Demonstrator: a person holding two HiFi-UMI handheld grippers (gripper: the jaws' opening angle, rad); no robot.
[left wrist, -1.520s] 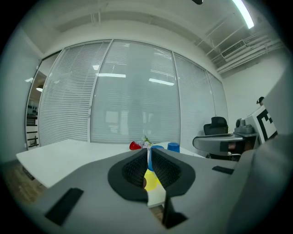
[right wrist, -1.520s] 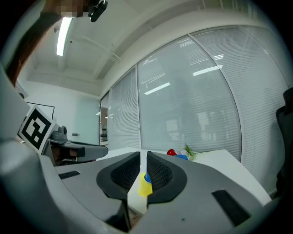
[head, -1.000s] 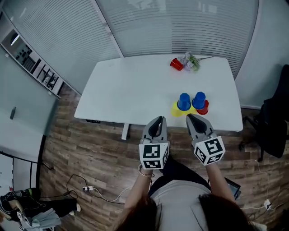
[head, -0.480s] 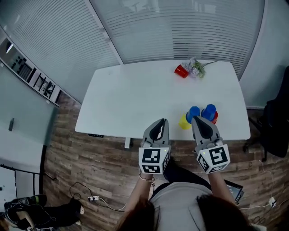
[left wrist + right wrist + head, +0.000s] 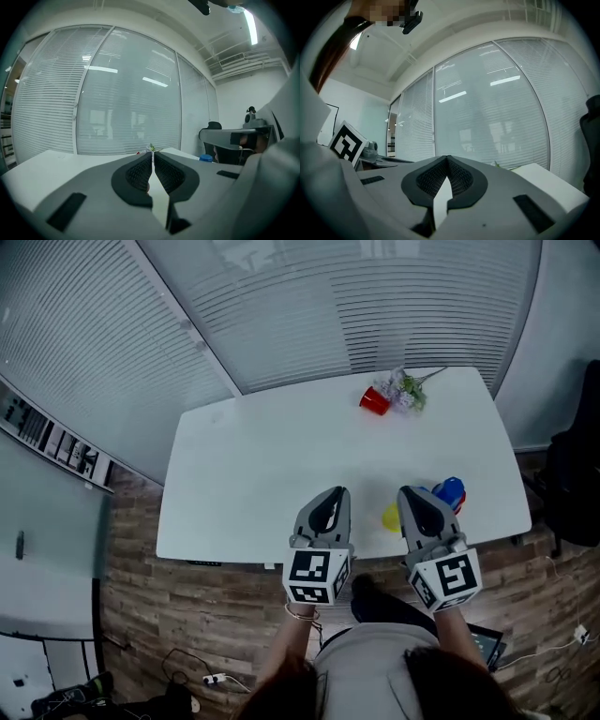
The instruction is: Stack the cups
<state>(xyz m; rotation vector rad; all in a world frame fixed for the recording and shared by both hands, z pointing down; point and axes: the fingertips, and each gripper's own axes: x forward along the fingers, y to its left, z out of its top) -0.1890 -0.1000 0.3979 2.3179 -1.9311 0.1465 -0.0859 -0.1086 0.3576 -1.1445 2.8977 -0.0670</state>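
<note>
At the table's [image 5: 272,465] near right corner stands a blue cup [image 5: 451,490], mouth down, with a red cup [image 5: 459,503] showing just under it. A yellow cup [image 5: 391,517] sits closer to the table's near edge, partly hidden. A lone red cup [image 5: 373,401] lies on its side at the table's far edge, touching a flower sprig [image 5: 405,389].

These look like thin plastic cups: light, smooth, likely to flex or slip under a hard squeeze. The best hold is probably a gentle pinch across the side wall near the closed end.

Both grippers hover over the table's near edge. The left gripper [image 5: 332,493] has its jaws drawn together to a thin slit with nothing between them. The right gripper [image 5: 411,493] is fully closed and also empty. All 4 cups lie untouched.
</note>
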